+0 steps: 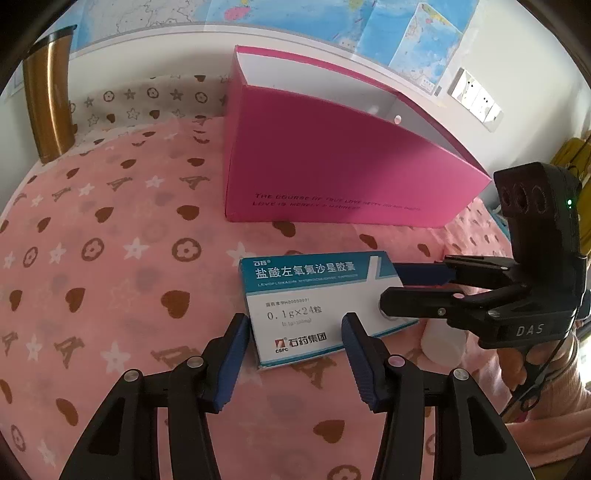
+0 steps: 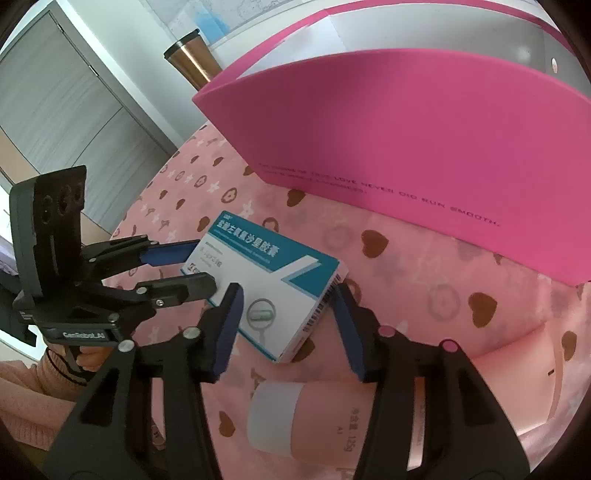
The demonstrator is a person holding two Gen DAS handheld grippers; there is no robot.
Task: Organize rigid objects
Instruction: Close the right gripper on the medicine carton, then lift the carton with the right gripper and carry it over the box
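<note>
A white and teal medicine box (image 1: 314, 302) lies flat on the pink patterned cloth (image 1: 110, 258); it also shows in the right wrist view (image 2: 273, 284). My left gripper (image 1: 295, 332) is open, its blue pads either side of the box's near end. My right gripper (image 2: 286, 295) is open around the box's other end, and shows from the side in the left wrist view (image 1: 399, 288). The left gripper also shows in the right wrist view (image 2: 192, 266). A big pink open box (image 1: 332, 166) stands behind.
A pink bottle with a white cap (image 2: 332, 421) lies under my right gripper. A gold tumbler (image 1: 48, 96) stands at the far left by the wall. A wall map (image 1: 332, 22) and a socket plate (image 1: 476, 99) are behind. A grey cabinet (image 2: 66, 110) stands past the table edge.
</note>
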